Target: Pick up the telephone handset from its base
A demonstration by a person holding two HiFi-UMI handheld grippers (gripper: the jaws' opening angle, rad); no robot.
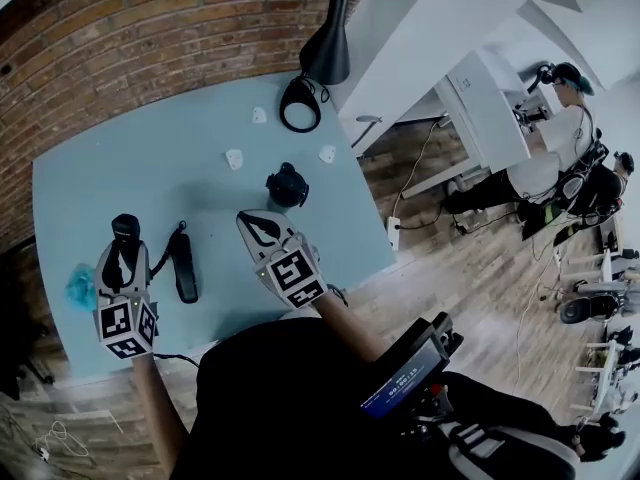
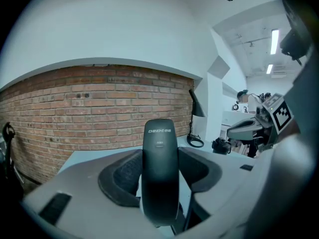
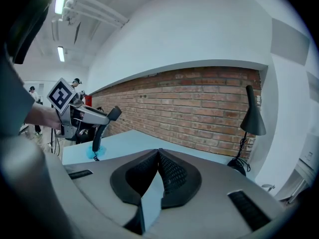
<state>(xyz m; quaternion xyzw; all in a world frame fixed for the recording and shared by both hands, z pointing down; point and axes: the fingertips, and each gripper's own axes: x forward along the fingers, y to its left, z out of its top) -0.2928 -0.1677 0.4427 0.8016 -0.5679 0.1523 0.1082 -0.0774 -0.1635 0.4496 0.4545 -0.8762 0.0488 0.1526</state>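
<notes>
Left gripper view: L tongs point(image 2: 160, 180) pinch handset point(image 2: 160, 153), upright btw them | R tongs point(image 3: 158, 154) pressed together

The handset point(image 2: 160, 158) sits between the left gripper's point(image 1: 125, 251) jaws above the table's point(image 1: 200, 158) near-left part, the base point(image 1: 184, 265) just right of it, the lamp point(image 1: 327, 43) at the far edge.

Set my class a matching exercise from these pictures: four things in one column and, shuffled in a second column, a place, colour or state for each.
Things
1. telephone handset
2. right gripper
3. desk lamp
4. table

Place, colour or state
A. light blue
B. shut, nothing between its jaws
C. black, at the table's far corner
D. clamped in the left gripper

Pairs: 1-D, 2-B, 3-C, 4-A
</notes>
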